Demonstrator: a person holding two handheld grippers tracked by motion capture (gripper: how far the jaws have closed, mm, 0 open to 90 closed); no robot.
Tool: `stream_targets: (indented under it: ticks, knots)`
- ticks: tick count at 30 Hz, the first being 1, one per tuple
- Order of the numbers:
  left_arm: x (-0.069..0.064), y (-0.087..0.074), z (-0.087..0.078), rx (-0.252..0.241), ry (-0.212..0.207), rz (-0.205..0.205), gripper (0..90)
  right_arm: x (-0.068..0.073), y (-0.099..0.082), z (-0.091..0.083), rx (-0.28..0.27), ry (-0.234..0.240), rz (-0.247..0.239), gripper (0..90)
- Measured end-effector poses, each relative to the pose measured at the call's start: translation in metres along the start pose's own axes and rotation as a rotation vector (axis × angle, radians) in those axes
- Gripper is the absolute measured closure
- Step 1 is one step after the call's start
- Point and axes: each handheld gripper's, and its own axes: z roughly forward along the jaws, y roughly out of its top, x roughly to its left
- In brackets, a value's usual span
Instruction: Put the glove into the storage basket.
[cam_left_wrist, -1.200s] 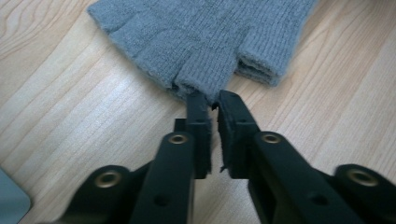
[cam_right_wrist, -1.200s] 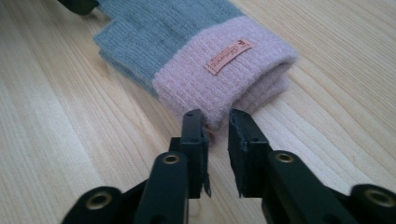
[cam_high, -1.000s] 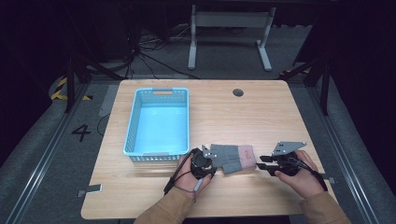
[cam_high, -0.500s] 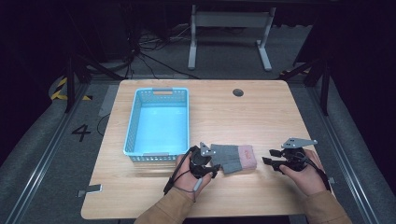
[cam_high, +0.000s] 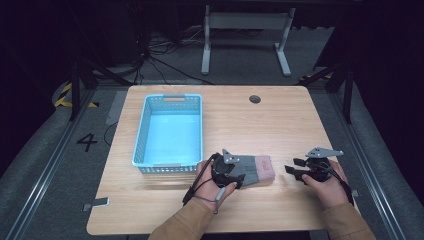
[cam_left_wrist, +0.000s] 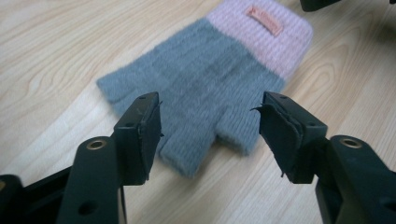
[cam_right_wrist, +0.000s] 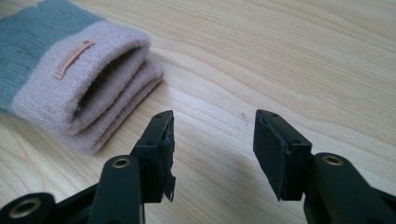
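A grey glove (cam_high: 252, 168) with a pink cuff lies flat on the table (cam_high: 280, 125) just right of the blue basket (cam_high: 170, 131), the left tool (cam_high: 235, 176) gaping wide over its finger end, the right tool (cam_high: 291, 171) spread empty near the cuff.

— How many baskets on the counter (cam_high: 280, 120)?
— One blue basket (cam_high: 170, 131).
— And gloves?
— One grey glove (cam_high: 252, 169) with a pink cuff on top; the stacked cuffs suggest a second underneath.
— Tongs?
— Two: left tongs (cam_high: 236, 181), right tongs (cam_high: 292, 171).
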Motion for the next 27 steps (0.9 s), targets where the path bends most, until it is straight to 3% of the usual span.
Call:
stream_targets:
  ticks: [5, 11, 19, 27]
  knots:
    - [0.002, 0.012, 0.005, -0.005, -0.031, 0.012, 30.7, -0.002, 0.001, -0.002, -0.008, -0.004, 0.003, 49.1]
    - [0.002, 0.017, 0.023, -0.007, -0.046, 0.029, 27.6, -0.002, 0.003, -0.006, -0.021, 0.002, 0.004, 48.2]
    - [0.002, 0.019, 0.043, -0.007, -0.033, 0.015, 27.8, -0.003, 0.003, -0.008, -0.031, 0.021, 0.021, 47.7]
    - [0.002, 0.019, 0.056, -0.007, -0.027, 0.036, 26.6, -0.002, 0.003, -0.008, -0.041, 0.030, 0.014, 46.5]
